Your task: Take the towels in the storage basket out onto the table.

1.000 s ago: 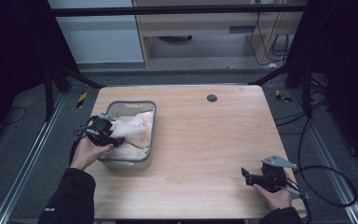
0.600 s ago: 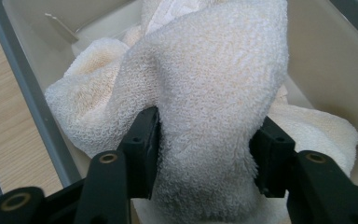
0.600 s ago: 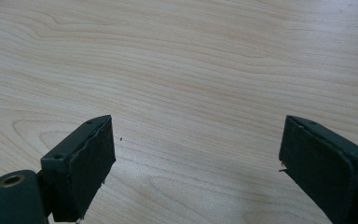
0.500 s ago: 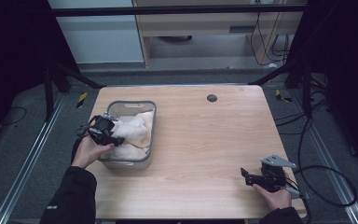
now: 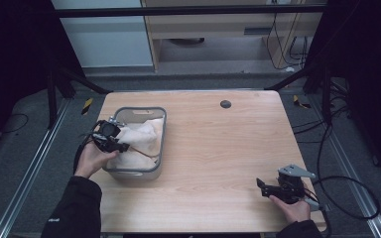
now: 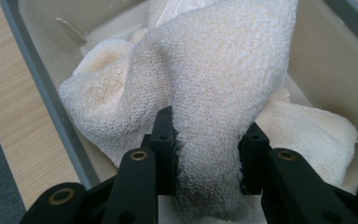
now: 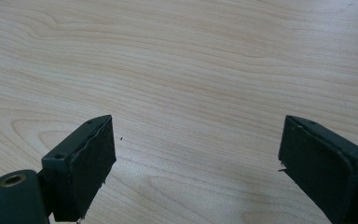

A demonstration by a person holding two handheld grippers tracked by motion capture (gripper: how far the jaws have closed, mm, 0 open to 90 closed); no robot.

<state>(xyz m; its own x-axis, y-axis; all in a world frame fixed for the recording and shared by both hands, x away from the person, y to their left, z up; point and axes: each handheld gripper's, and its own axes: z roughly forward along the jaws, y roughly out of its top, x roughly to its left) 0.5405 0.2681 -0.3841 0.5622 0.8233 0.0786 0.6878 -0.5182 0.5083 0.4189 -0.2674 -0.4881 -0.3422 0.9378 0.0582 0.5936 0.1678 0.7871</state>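
Already my left gripper (image 6: 207,154) had its jaws pinched on a thick fold of the towel (image 6: 214,84), which lay inside the grey bin (image 5: 158,141) at the left side of the table (image 5: 218,148). The grab looked done to me: terry cloth bulged between the two black jaws and rose above them in a hump. What was left, as far as I could judge, was the whole lift, since most of the towel was down in the bin, bunched against its near wall with a flatter layer spread over the floor beneath.

From above, the bin held nothing but that pale cloth, crumpled and filling most of it, with a bare strip of floor at the far end. A thin tab stuck up from the inner wall on each side; I could not tell what those were.

My right gripper (image 5: 273,188) rested at the near right corner of the table, well apart from the bin, jaws spread wide with only bare wood between them, holding nothing.
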